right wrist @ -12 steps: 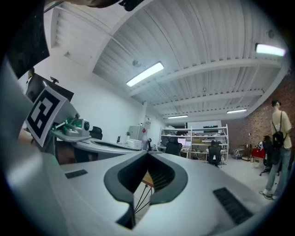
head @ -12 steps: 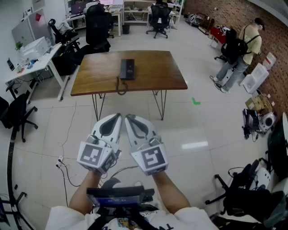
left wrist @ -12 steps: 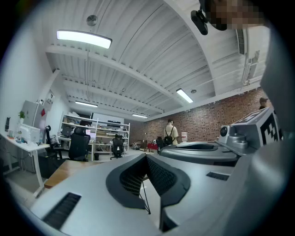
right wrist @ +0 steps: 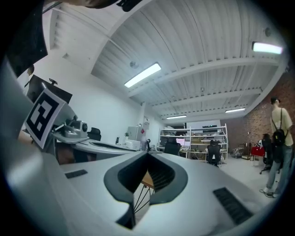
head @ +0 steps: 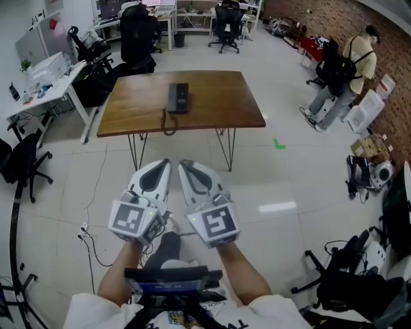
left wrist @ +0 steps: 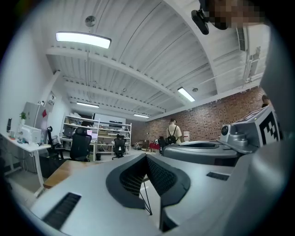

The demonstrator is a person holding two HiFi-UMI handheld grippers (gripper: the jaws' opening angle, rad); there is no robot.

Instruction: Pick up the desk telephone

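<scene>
A black desk telephone [head: 178, 97] lies flat on a brown wooden table with thin black metal legs [head: 218, 106], in the upper middle of the head view. Its curly black cord [head: 168, 123] makes a loop by the table's near edge. Nothing touches the phone. The white and grey left gripper [head: 164, 166] and the white and grey right gripper [head: 185, 167] are side by side in the lower middle of the picture. They are over the white tiled floor [head: 282, 186], well apart from the table. Their tips point up the picture toward the table. Each one has a cube with black square marks on it. The left gripper's jaws are pressed together with nothing between them. Its own view shows the dark ribbed pads meeting at the tip. The right gripper's jaws are pressed together too, and they hold nothing. A person with a black backpack [head: 343, 64] stands at the upper right, near a red brick wall [head: 321, 19]. Black office chairs [head: 226, 22] stand at the top of the picture. A white desk [head: 48, 90] is at the upper left. A small green mark [head: 279, 144] is on the floor just right of the table.
</scene>
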